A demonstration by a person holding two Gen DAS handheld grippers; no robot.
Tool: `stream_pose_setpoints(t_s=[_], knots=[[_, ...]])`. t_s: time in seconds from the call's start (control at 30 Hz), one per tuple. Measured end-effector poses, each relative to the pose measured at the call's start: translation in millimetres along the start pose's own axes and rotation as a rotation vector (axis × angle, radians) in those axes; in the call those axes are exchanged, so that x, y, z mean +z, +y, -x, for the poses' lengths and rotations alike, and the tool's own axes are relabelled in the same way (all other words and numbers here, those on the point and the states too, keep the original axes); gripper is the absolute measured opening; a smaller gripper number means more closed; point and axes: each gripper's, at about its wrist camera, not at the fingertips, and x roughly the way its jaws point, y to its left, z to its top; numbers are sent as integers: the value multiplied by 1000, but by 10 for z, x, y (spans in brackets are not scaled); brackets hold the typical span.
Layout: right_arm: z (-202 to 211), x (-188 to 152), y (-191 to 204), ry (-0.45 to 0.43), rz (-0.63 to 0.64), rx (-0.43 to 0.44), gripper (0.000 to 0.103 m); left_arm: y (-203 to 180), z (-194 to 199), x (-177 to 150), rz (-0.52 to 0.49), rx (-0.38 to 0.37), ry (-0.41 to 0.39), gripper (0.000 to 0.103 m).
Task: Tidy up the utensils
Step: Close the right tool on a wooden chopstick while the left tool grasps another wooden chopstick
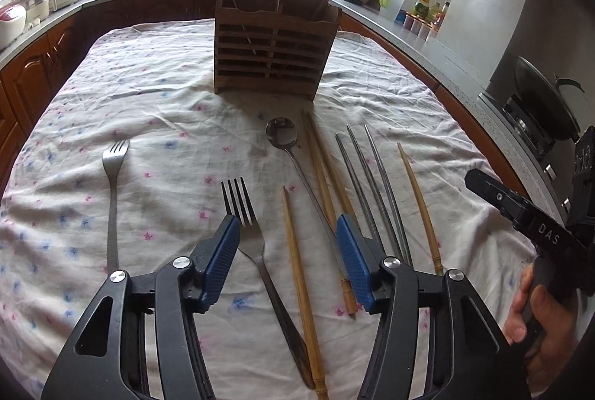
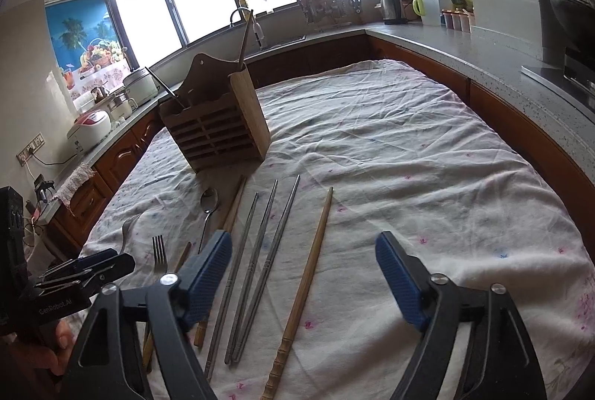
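1. Where the flowered tablecloth covers the table, laid out in a row: a fork far left, a second fork, a wooden chopstick, a spoon, paired wooden chopsticks, three metal chopsticks, one more wooden chopstick.
2. Standing beyond the row, upright: a slatted wooden utensil holder, with a few handles poking out of its top.
3. Poised over the second fork and its neighbouring chopstick: left gripper, jaws apart, gripping nothing.
4. Hovering above the metal chopsticks and cloth: right gripper, jaws spread wide, empty.
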Motion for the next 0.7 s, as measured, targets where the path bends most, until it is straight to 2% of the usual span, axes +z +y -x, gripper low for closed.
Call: stream_pose_setpoints(t_s=[0.1, 0.17, 0.4, 0.47, 0.57, 0.7], knots=[[-136, 40, -21, 48, -10, -3, 59, -18, -130, 19, -12, -5, 50, 46], [-237, 71, -33, 81, -14, -9, 46, -28, -216, 37, -17, -7, 81, 41], [-618, 146, -77, 187, -24, -14, 43, -2, -501, 98, -7, -20, 169, 31], [-709, 159, -81, 203, -23, -22, 42, 1, -552, 111, -8, -26, 183, 30], [-846, 188, -111, 221, -22, -34, 38, -2, -632, 128, -8, -33, 204, 22], [-1001, 241, -141, 234, -13, -59, 31, -28, -678, 155, -37, -36, 205, 21]])
